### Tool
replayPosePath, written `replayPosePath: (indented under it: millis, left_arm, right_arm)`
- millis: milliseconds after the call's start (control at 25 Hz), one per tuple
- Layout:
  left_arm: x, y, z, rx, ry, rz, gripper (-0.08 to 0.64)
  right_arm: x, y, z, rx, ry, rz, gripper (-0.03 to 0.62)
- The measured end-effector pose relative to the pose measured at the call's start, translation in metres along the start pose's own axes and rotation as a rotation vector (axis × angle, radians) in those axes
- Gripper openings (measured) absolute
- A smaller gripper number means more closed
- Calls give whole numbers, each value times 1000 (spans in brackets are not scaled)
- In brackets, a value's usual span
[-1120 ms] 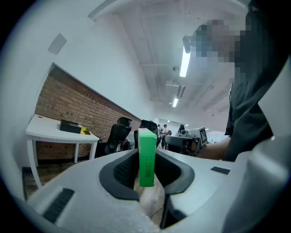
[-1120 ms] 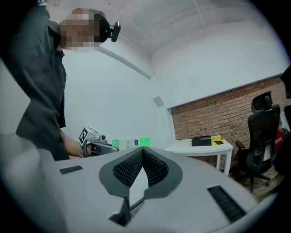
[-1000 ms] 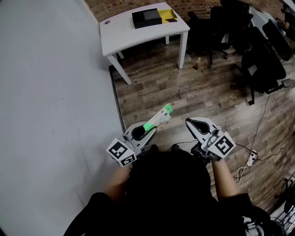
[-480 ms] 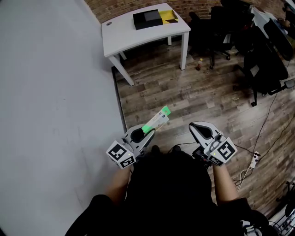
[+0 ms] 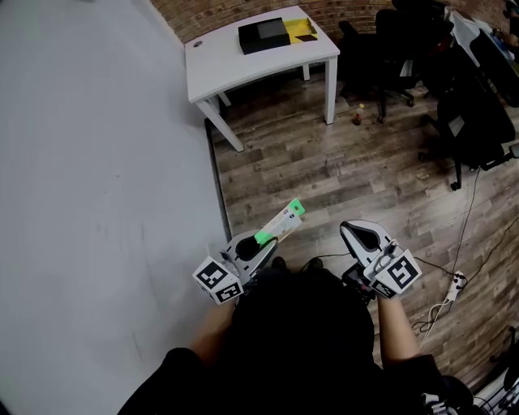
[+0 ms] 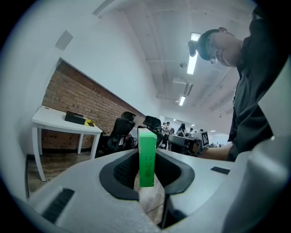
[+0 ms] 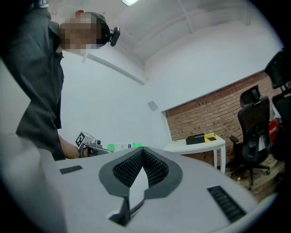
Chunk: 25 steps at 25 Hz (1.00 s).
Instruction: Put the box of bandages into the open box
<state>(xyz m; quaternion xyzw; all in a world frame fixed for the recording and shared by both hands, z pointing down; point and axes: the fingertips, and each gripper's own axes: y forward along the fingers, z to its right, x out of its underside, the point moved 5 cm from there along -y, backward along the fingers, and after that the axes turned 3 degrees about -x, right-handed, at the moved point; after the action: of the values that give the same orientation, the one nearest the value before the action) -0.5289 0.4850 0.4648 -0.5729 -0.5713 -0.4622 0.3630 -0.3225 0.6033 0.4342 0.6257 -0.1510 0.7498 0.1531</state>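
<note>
The left gripper [image 5: 261, 238] is clamping the slim green-and-white cardboard bandage box [image 5: 284, 219], the right gripper [image 5: 357, 231] is resting closed and empty, so the carry is likely calling for walking to the distant black-and-yellow open box [image 5: 276, 34].

Bare floor [image 5: 324, 170] lies before the table [image 5: 235, 61]; chairs [image 5: 385, 57] stand at its right.

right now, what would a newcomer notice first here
The bright green-and-white box of bandages, clamped in the left gripper above the wooden floor, stands out first. Far ahead, the open box, black with yellow, sits on a white table by the brick wall. The right gripper is shut and empty.
</note>
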Motion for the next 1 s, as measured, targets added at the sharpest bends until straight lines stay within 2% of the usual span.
replayPosePath:
  millis: [480, 1000]
  left_arm:
    - [7, -1, -3, -44, -28, -21, 92]
    - [4, 24, -30, -6, -52, -13, 92]
  right_arm:
    - [10, -4, 7, -13, 29, -13, 6]
    - [14, 5, 31, 25, 44, -53, 6]
